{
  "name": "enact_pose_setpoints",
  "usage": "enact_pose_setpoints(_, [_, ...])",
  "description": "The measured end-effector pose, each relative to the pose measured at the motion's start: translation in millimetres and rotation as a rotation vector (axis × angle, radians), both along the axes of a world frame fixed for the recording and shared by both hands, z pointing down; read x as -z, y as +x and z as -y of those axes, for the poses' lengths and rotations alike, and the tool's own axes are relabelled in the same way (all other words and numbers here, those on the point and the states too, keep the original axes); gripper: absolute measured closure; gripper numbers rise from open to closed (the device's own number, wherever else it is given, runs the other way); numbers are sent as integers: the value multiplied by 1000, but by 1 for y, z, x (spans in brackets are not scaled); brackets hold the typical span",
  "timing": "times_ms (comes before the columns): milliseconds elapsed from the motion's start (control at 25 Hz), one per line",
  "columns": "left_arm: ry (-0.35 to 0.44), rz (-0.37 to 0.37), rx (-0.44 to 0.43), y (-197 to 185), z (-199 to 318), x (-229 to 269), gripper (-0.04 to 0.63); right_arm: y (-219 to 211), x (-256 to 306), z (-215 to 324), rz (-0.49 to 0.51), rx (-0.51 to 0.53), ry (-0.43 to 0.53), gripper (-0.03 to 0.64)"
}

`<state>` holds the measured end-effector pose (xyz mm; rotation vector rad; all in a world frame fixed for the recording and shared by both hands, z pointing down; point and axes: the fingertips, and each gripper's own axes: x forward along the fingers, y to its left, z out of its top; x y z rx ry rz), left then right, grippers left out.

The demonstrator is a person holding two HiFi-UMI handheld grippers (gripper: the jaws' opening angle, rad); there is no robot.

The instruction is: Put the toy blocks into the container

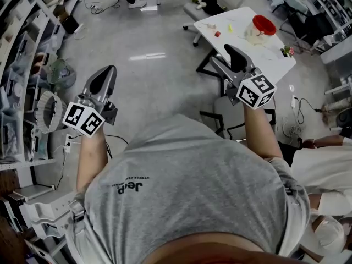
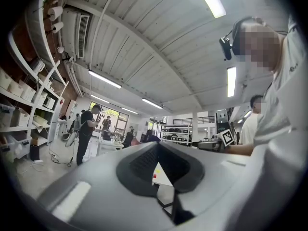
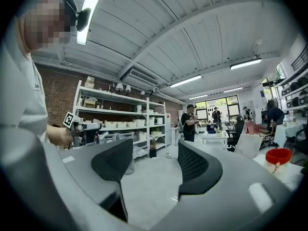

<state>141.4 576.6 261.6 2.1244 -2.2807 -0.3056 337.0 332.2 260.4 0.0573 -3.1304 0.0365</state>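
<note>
Left gripper: jaws clenched, nothing between them. It's held out over bare floor, well clear of the worktop.

Red block and yellow block: both loose on the worktop toward its left corner, near each other but apart. Neither is in the container yet.

Right gripper: jaws released and wide apart, with only floor between them. It sits over the worktop's near edge, short of the blocks.

Container: red-topped, by the far edge, apart from both blocks.

Handling, my guess: the blocks are small, light, rigid and probably smooth. I'd pinch across two opposite flat faces, low and square, or they'll squirt out. No crush risk. The container looks light too, so a knock on the rim could shove or tip it. I'd drop blocks in from above.

Hard to make out:
- Blocks are specks, so I can't tell shape or count. The pale bits around them may be more blocks.
- Container inside isn't visible.
- My own torso fills the lower head view, and the right gripper covers part of the near edge.
- Left gripper view shows the worktop only through a thin slit.
</note>
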Motion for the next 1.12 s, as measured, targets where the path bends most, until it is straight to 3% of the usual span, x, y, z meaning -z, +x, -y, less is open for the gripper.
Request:
enact_pose_setpoints(360, [-29,-15,16,12,19,-8,538,-4,-13,22,-18,31,-2,342])
enact_pose_setpoints(600, [-22,-33,-2,-25,30,-19,538,-41,-21,30,-41,19,-3,342])
enact_pose_setpoints(800, [-6,-35,-52,-89,56,-27,538,-99,-24,45,-57,-18,14,342])
enact_pose_setpoints(1120, [12,-18,-132,-249,107,-17,538,-234,-11,80,-30,-112,16,342])
